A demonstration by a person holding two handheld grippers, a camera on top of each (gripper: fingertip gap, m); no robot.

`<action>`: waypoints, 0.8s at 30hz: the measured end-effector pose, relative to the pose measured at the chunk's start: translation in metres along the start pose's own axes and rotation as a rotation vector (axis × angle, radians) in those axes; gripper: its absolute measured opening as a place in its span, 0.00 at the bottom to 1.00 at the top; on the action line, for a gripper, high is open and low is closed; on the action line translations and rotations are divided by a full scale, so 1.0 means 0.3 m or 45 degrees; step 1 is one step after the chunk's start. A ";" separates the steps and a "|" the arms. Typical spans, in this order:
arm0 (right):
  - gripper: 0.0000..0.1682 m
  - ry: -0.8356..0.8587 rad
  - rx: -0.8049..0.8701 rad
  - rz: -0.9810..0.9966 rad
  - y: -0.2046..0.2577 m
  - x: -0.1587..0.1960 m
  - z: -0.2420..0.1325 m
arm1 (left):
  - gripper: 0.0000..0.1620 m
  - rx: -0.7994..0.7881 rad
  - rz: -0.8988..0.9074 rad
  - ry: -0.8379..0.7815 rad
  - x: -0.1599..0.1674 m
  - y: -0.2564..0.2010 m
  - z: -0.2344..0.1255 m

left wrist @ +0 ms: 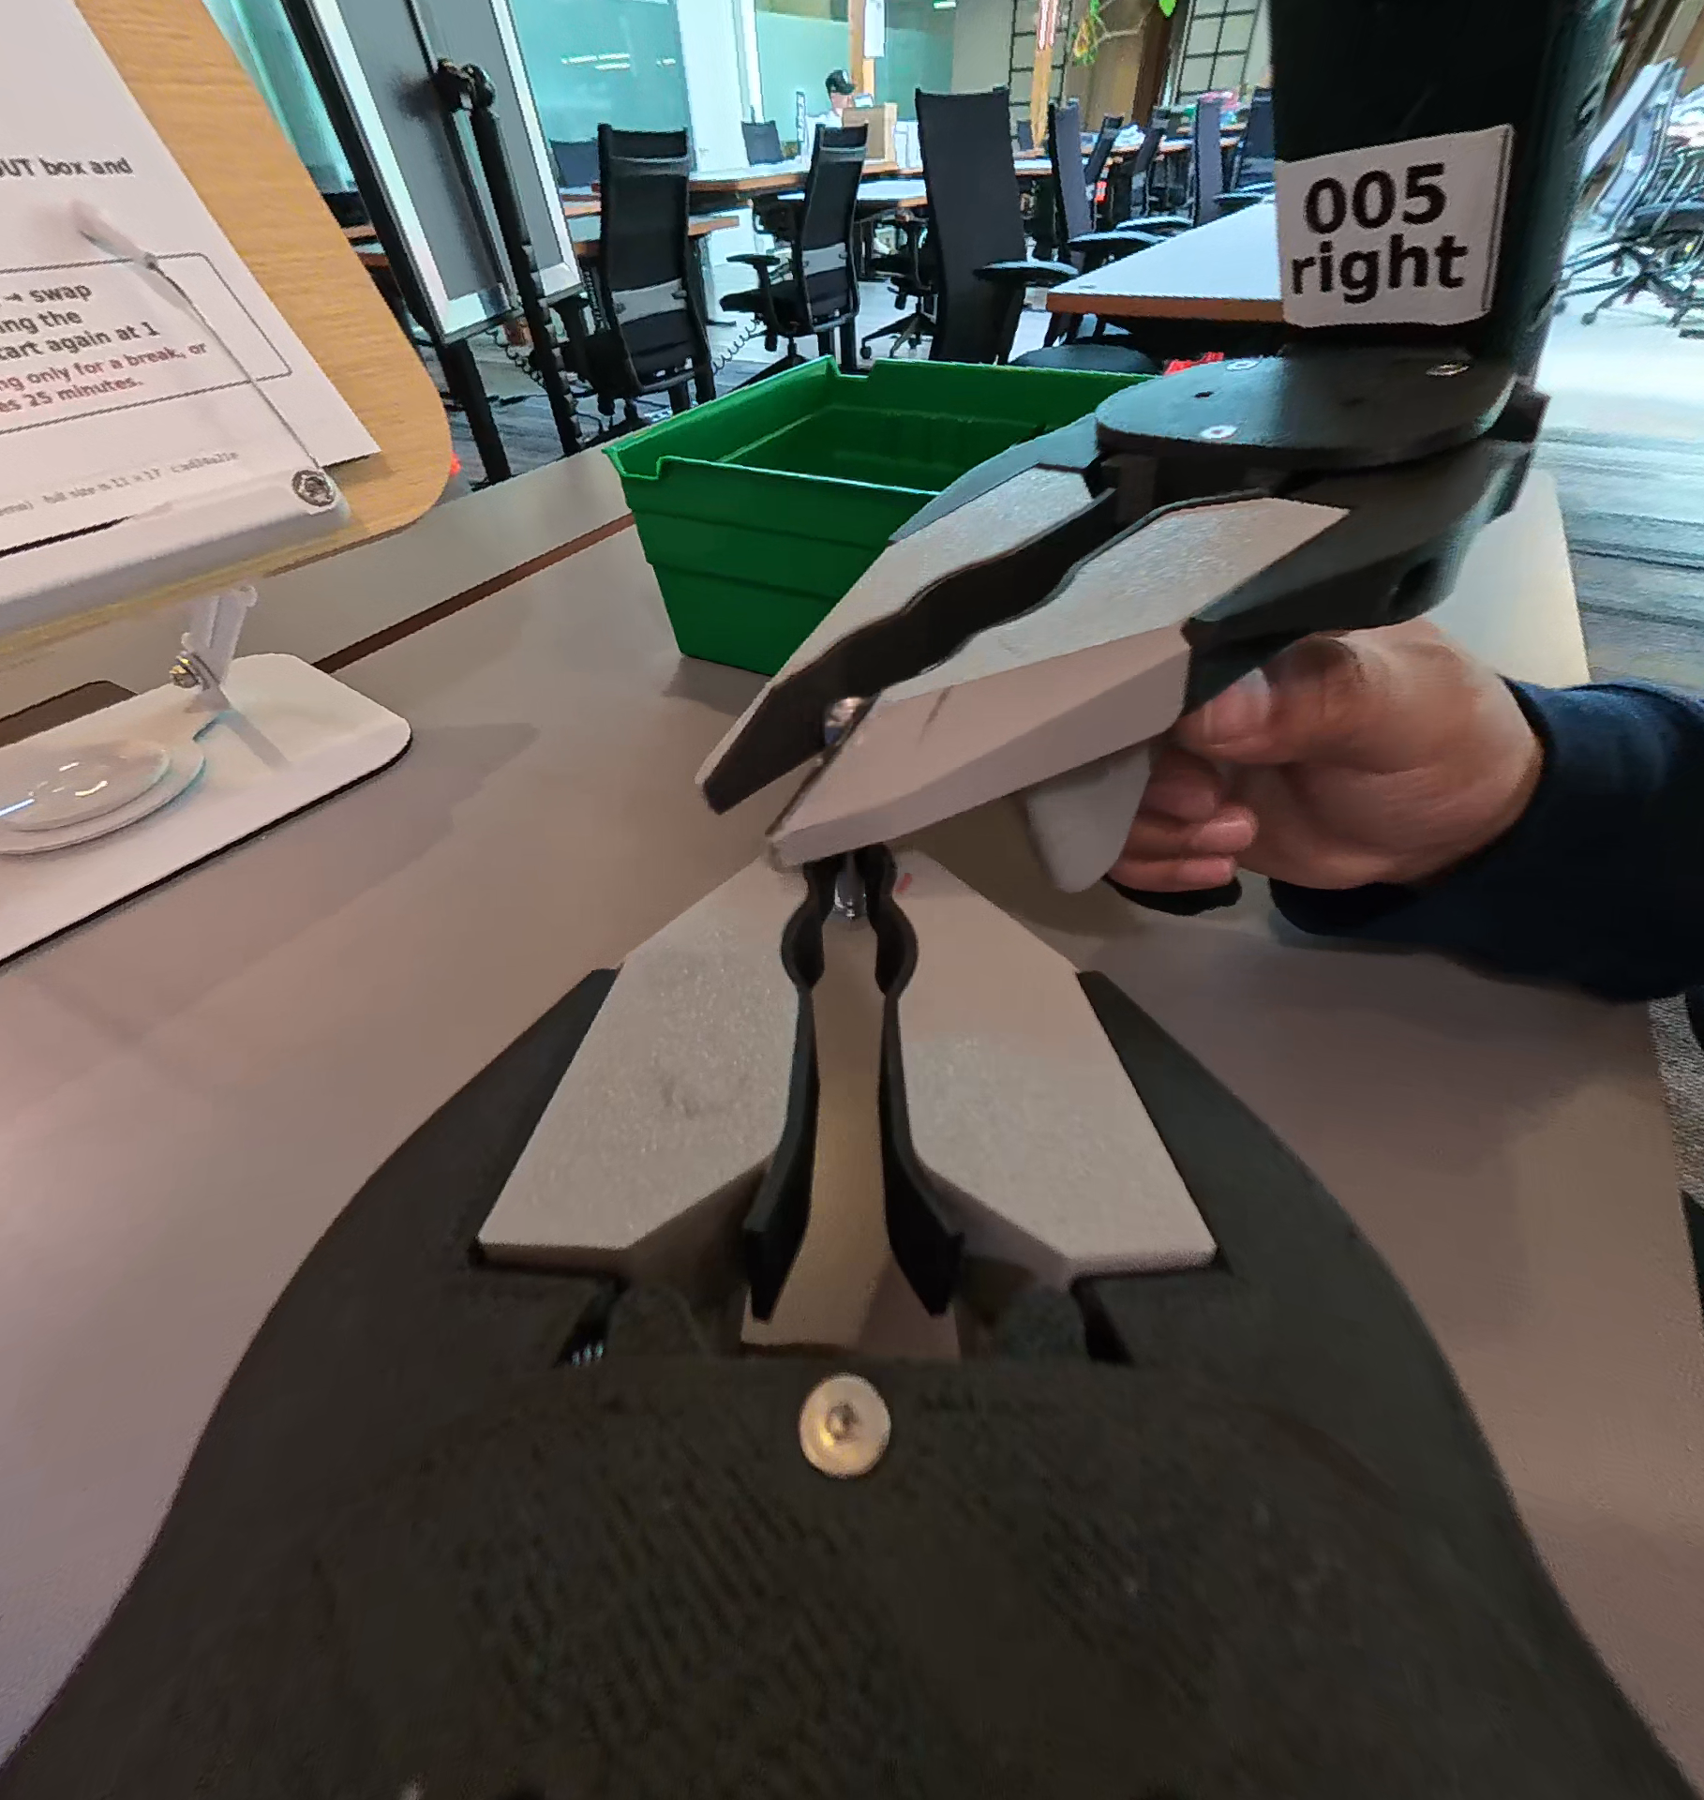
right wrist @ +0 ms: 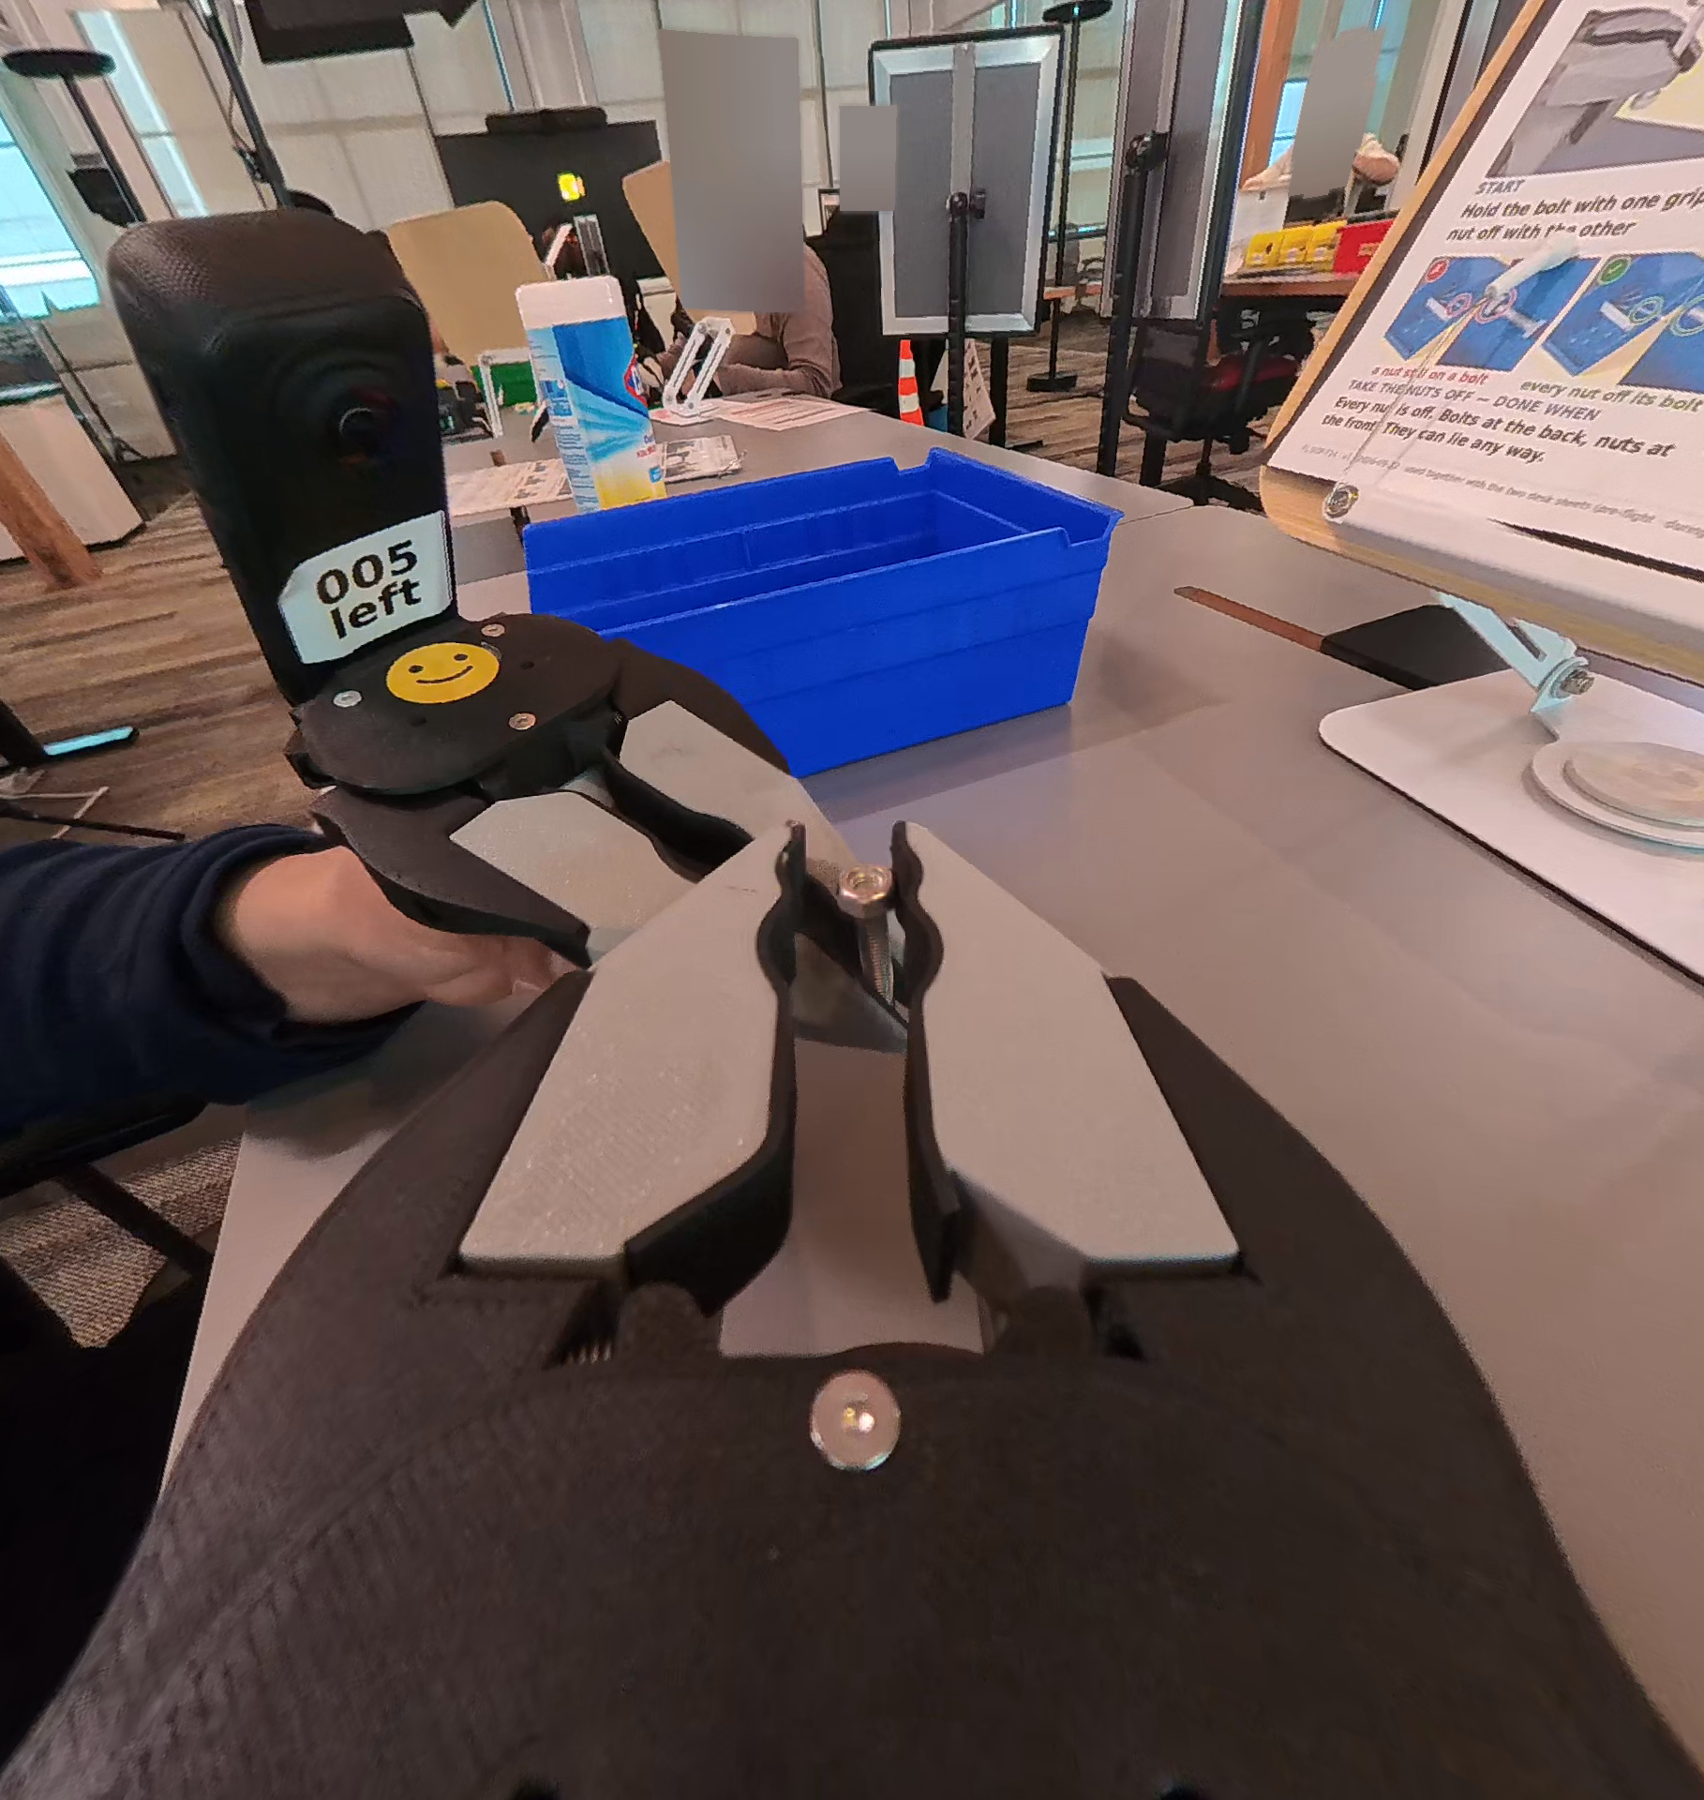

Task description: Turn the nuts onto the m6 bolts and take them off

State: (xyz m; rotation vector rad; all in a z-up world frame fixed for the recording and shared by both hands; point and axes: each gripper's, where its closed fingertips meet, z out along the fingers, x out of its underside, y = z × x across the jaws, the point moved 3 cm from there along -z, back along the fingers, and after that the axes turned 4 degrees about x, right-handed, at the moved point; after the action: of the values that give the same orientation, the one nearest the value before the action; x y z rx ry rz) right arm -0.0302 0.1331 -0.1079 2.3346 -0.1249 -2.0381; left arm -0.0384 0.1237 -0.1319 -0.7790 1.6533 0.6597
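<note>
Above the grey desk, the right claw clenches the small, stiff, slippery silver hex nut, best taken by its flats, while the left claw grasps the thin threaded steel bolt.

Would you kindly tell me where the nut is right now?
In the right wrist view, the nut sits centre frame on the bolt, between the right gripper jaws, before the blue bin.

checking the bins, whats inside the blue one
The visible part of the blue bin shows only bare blue floor and walls. Its near wall hides the front of the floor, so small parts there cannot be ruled out.
</note>
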 end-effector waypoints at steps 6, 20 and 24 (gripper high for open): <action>0.03 -0.001 -0.025 0.034 0.000 0.000 -0.002 | 0.02 0.055 -0.003 -0.003 -0.001 -0.021 0.006; 0.03 -0.009 -0.049 0.078 -0.006 -0.002 -0.006 | 0.02 0.045 -0.015 0.012 0.010 -0.010 0.006; 0.00 -0.023 -0.021 0.054 -0.012 -0.010 -0.013 | 0.02 0.043 -0.023 0.006 0.008 -0.007 0.004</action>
State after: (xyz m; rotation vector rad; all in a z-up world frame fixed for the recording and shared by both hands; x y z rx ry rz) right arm -0.0266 0.1368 -0.1049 2.2839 -0.1562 -2.0334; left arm -0.0364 0.1231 -0.1346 -0.7709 1.6554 0.6164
